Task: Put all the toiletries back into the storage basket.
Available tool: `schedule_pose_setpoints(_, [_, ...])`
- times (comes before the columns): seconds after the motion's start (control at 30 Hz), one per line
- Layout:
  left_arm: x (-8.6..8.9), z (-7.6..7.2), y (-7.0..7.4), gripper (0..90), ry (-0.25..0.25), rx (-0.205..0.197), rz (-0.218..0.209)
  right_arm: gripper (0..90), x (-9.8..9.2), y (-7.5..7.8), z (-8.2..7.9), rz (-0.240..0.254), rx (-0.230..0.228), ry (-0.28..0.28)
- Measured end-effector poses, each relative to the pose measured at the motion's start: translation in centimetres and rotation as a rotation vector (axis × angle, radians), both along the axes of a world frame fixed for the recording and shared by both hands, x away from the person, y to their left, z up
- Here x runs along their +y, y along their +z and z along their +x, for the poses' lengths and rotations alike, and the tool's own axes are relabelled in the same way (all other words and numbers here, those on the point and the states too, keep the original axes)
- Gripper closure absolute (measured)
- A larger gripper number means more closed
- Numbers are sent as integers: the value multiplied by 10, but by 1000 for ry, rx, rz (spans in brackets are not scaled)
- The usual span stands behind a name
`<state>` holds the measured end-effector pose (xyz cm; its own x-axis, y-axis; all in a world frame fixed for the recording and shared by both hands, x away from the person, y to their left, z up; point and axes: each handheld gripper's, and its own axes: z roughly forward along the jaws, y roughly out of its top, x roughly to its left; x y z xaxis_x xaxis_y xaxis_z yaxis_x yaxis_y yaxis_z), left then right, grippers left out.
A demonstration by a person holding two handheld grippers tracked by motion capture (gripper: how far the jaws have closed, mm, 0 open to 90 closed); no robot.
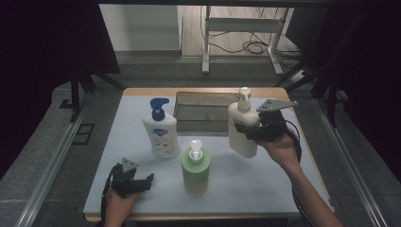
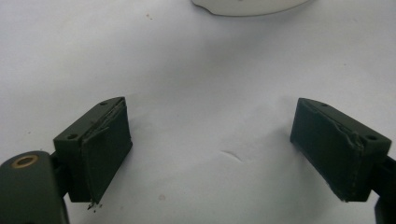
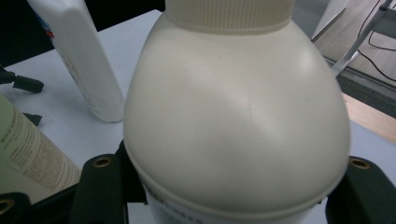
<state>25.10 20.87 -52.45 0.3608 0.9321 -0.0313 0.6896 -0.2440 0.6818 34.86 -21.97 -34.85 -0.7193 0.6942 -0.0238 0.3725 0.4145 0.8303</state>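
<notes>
Here the table carries a grey tray at its far edge, a blue-capped white bottle at centre left and a green bottle nearer, at centre. The cream pump bottle sits in the right gripper at the right of the table, just right of the tray and apparently clear of the surface.

Risk: the cream pump bottle is smooth and rounded, and the grip sits on its upper body. A loosened squeeze or a sudden tilt would probably let it slide down between the jaws and drop onto the table or the tray rim. A swing to the left could knock the green bottle over.

Right gripper: jaws set at a middling width, pressed on both sides of the cream pump bottle, which stands nearly upright.

Left gripper: jaws spread wide, nothing between them, low over bare table at the near left. The left gripper stands well apart from the bottles.
</notes>
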Motion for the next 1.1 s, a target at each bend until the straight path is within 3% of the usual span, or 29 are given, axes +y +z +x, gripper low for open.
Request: schedule_pose_setpoints(1.1, [0, 0, 0, 120, -1, -1, 1, 385, 51, 28, 39, 22, -49, 10])
